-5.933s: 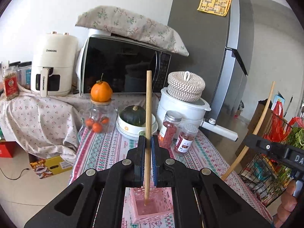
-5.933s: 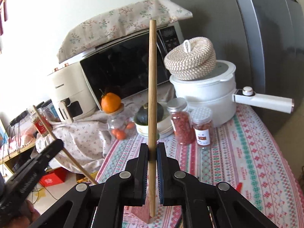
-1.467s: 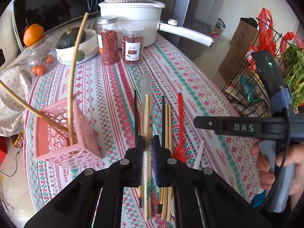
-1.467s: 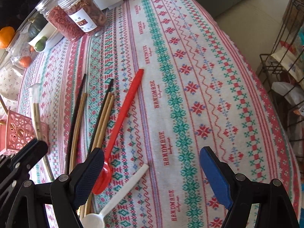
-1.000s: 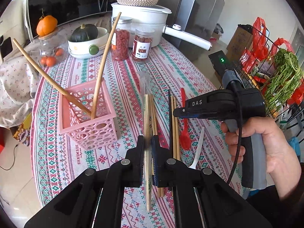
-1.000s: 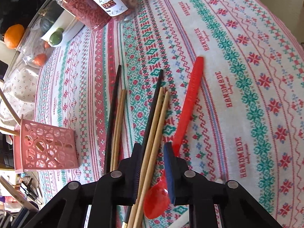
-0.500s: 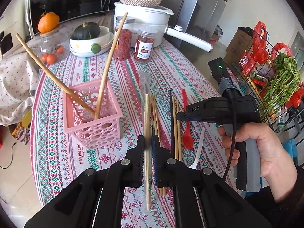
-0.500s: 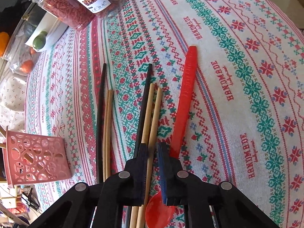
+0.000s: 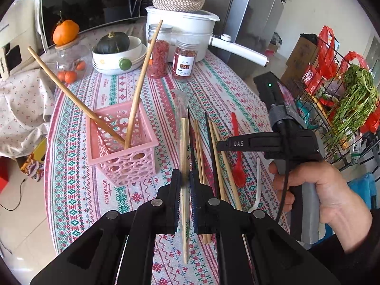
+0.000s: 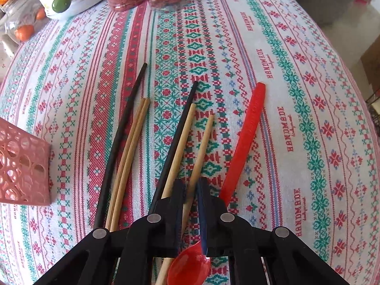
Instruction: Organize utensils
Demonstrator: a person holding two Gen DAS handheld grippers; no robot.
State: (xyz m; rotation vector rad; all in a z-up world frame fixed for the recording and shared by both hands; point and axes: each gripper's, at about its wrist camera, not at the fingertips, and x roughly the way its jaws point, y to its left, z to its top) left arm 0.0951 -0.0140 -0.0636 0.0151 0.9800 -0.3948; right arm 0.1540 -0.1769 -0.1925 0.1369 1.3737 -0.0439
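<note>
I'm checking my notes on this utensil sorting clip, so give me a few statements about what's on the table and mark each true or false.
1. Two wooden chopsticks stand in the pink basket. True.
2. The left gripper is open. False: it is shut on a wrapped chopstick pair.
3. The red spoon is in the basket. False: it lies on the tablecloth.
4. The right gripper is closed on a wooden chopstick. True.

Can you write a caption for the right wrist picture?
Right gripper jaws closed on a wooden chopstick beside the red spoon.

Jars (image 9: 181,58) – pot (image 9: 182,27) – squash bowl (image 9: 118,54)
</note>
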